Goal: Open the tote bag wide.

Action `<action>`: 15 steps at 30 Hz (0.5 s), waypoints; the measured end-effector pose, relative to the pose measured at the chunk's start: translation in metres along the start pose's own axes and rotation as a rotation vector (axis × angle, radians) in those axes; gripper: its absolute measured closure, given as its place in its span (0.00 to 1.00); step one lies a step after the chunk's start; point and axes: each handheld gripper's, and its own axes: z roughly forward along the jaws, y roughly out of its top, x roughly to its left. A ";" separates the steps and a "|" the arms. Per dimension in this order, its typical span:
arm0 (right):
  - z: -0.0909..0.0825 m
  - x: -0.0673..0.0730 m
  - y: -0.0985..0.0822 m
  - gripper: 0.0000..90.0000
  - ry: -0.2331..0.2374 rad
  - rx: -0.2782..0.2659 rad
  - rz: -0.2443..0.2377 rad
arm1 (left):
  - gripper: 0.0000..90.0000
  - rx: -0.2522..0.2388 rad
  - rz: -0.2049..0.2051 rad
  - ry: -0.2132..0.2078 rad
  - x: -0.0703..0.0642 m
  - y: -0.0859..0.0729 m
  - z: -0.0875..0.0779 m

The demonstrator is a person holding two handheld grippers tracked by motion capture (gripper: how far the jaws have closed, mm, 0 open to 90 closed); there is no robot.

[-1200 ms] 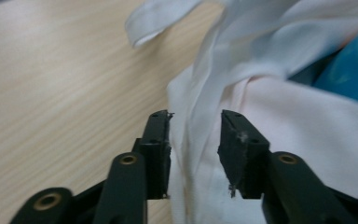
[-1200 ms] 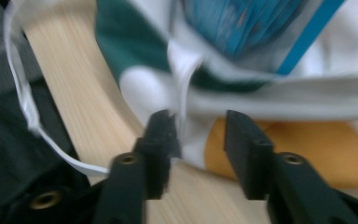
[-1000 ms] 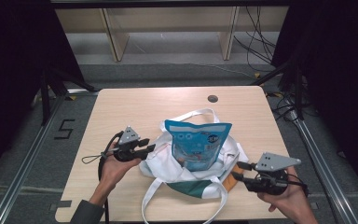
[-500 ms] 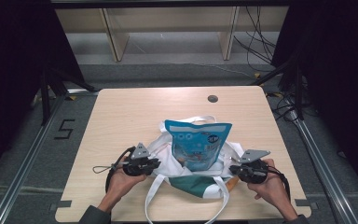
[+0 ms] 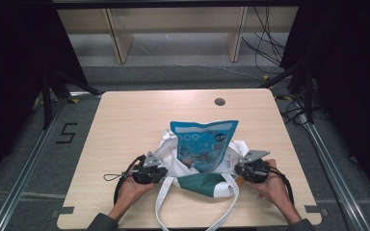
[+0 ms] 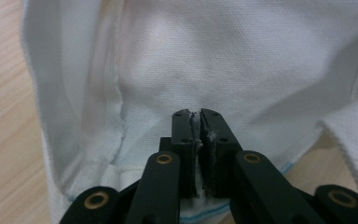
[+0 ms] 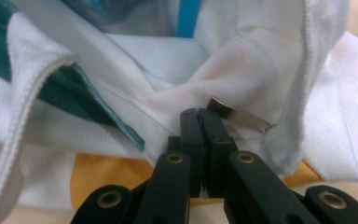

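A white tote bag (image 5: 174,155) with green and yellow panels lies at the near middle of the table (image 5: 135,120). A blue printed pouch (image 5: 203,143) sticks out of the bag's mouth toward the far side. My left gripper (image 5: 165,173) is at the bag's left edge, and its jaws have just closed on a fold of the white cloth (image 6: 168,70), which shows as a sliver between the pads of the left gripper (image 6: 198,115). My right gripper (image 5: 239,170) is at the bag's right edge. In its own view the right gripper (image 7: 199,113) has its jaws pinched on the white fabric (image 7: 242,60).
The bag's two long white straps (image 5: 163,209) trail toward the near table edge between the person's forearms. A round dark grommet (image 5: 219,101) sits near the far edge. A thin shiny strip (image 7: 238,115) peeks from the folds beside the right jaws. Bare wood surrounds the bag.
Both hands came down and inward to the sides of the bag. Both pairs of jaws went from open to closed on the cloth.
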 end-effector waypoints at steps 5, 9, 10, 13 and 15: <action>0.011 -0.018 0.011 0.99 -0.006 -0.008 0.034 | 0.93 -0.002 0.000 0.018 0.003 0.005 0.005; 0.022 -0.034 0.021 0.98 -0.018 -0.026 0.036 | 0.92 -0.011 0.013 0.052 0.007 0.009 0.010; 0.024 -0.036 0.023 0.98 -0.025 -0.029 0.045 | 0.92 -0.004 0.033 0.054 0.009 0.010 0.010; 0.029 -0.039 0.028 0.99 -0.032 -0.021 0.058 | 0.90 -0.017 -0.024 0.060 0.016 0.011 0.014; 0.031 -0.039 0.029 0.97 -0.044 -0.038 0.054 | 0.89 -0.034 -0.032 0.072 0.016 0.011 0.014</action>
